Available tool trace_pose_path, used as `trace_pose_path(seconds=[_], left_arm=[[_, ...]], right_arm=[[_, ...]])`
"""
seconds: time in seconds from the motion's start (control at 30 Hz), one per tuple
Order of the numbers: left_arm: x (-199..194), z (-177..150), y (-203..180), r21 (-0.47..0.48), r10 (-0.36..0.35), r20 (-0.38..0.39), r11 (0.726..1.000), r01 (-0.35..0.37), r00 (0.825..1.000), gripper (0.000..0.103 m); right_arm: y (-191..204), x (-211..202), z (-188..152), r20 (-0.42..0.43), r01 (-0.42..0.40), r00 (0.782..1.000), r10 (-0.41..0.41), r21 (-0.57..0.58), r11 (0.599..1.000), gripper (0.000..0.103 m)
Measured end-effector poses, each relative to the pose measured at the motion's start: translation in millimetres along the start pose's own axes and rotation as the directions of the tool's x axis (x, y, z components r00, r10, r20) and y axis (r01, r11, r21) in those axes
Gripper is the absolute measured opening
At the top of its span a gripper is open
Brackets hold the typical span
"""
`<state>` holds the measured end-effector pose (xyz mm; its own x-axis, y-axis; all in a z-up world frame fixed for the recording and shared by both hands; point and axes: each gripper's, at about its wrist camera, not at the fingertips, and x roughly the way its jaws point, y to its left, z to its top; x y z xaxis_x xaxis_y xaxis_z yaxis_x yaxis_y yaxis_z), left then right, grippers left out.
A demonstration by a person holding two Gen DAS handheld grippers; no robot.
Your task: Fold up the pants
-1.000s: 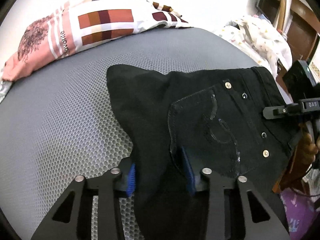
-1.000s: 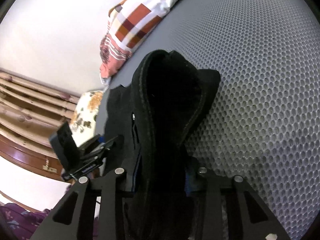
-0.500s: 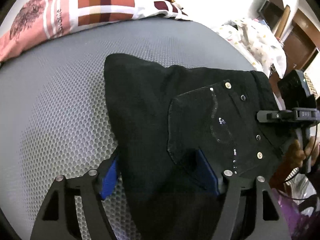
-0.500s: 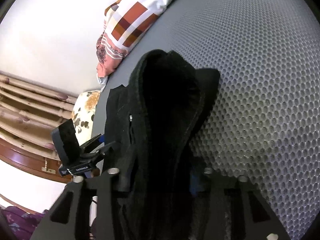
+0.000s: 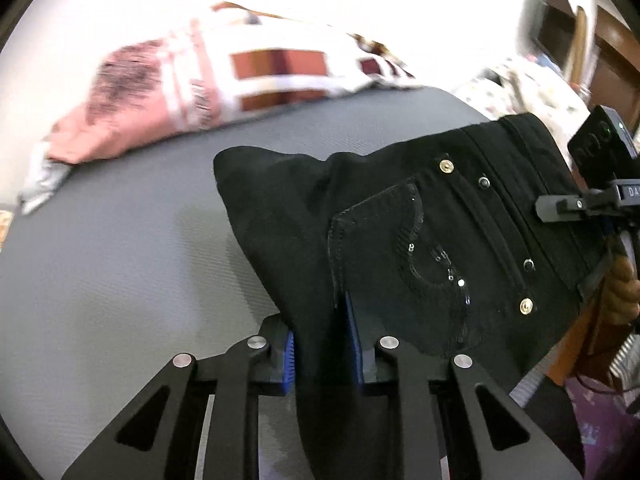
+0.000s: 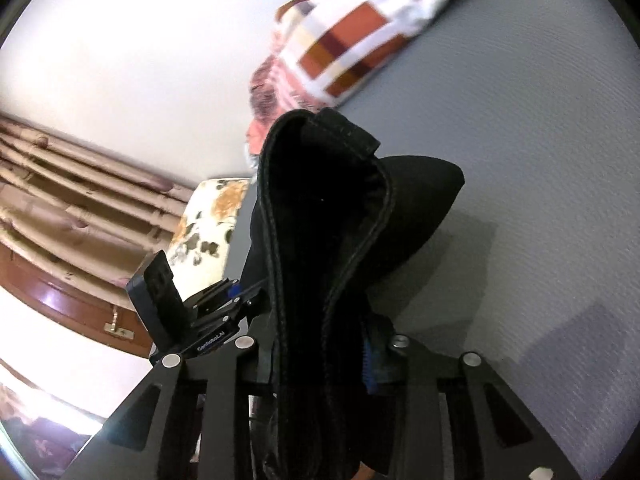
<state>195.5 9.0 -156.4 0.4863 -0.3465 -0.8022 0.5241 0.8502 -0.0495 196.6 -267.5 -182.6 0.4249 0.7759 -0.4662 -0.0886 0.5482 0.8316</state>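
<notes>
Black pants [image 5: 420, 240] with a sequinned back pocket and metal rivets hang lifted over the grey bed [image 5: 120, 260]. My left gripper [image 5: 322, 336] is closing, its blue pads pinching a fold of the pants just left of the pocket. At the right edge my right gripper [image 5: 576, 204] holds the waistband, with a person's hand [image 5: 624, 288] behind it. In the right wrist view the waistband [image 6: 320, 220] loops up between my right gripper's [image 6: 320, 344] jaws, which are closing on it; one blue pad [image 6: 372, 364] shows. The left gripper [image 6: 224, 300] is at the lower left.
A checked red-and-white pillow [image 5: 224, 92] [image 6: 352, 40] lies at the bed's far end. A floral cushion [image 6: 208, 228] and beige padded panels [image 6: 60, 184] are to the left. Spotted white cloth [image 5: 532, 92] and wooden furniture [image 5: 612, 52] stand at the right.
The left jaws spread wide over the pants, then closed on a narrow fold. Both grippers have risen and the pants have lifted off the bed with them.
</notes>
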Motion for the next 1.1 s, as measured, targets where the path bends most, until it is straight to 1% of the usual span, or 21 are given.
trace_pose_path(seconds=[0.1,0.17,0.23,0.37,0.47,0.53,0.63,0.7,0.83,0.97,1.03,1.07,1.1], left_arm=[[-11,8,33,-0.025,0.073,0.032,0.997,-0.072,0.997,0.022],[-15,14,57,-0.045,0.127,0.045,0.991,-0.125,0.991,0.022],[-15,17,75,-0.062,0.163,0.055,0.985,-0.159,0.985,0.022],[-11,25,117,-0.104,0.241,0.073,0.967,-0.233,0.968,0.022],[-13,31,146,-0.151,0.291,0.099,0.949,-0.275,0.952,0.018],[-16,38,168,-0.188,0.291,0.120,0.945,-0.266,0.949,0.018],[-7,43,188,-0.206,0.303,0.095,0.938,-0.279,0.948,0.018],[-3,41,193,-0.213,0.295,0.080,0.938,-0.272,0.952,0.018],[8,34,189,-0.184,0.301,0.056,0.940,-0.286,0.952,0.018],[20,22,190,-0.218,0.250,0.004,0.945,-0.243,0.968,0.018],[24,15,191,-0.243,0.209,-0.021,0.948,-0.208,0.978,0.019],[27,10,192,-0.259,0.172,-0.037,0.950,-0.176,0.984,0.021],[29,9,191,-0.263,0.156,-0.045,0.951,-0.162,0.987,0.022]], right_arm=[[11,36,23,-0.018,-0.030,0.999,0.029,-0.026,0.999,0.029],[16,58,37,-0.029,-0.053,0.998,0.052,-0.037,0.998,0.028],[21,82,52,-0.039,-0.066,0.997,0.064,-0.055,0.996,0.028],[24,130,85,-0.054,-0.088,0.995,0.085,-0.061,0.994,0.028],[23,158,104,-0.059,-0.079,0.995,0.075,-0.064,0.995,0.028],[17,174,113,-0.059,-0.078,0.995,0.075,-0.057,0.995,0.028],[9,185,125,-0.048,-0.068,0.997,0.066,-0.045,0.997,0.028],[1,187,126,-0.043,-0.064,0.997,0.062,-0.034,0.997,0.028],[-14,185,122,-0.039,-0.050,0.998,0.049,-0.009,0.999,0.027],[-16,184,120,-0.037,-0.050,0.998,0.049,-0.010,0.999,0.026],[-16,184,120,-0.040,-0.046,0.998,0.045,-0.014,0.999,0.026],[-16,184,120,-0.042,-0.043,0.998,0.042,-0.014,0.999,0.026],[-16,185,119,-0.043,-0.040,0.998,0.040,-0.015,0.999,0.026]])
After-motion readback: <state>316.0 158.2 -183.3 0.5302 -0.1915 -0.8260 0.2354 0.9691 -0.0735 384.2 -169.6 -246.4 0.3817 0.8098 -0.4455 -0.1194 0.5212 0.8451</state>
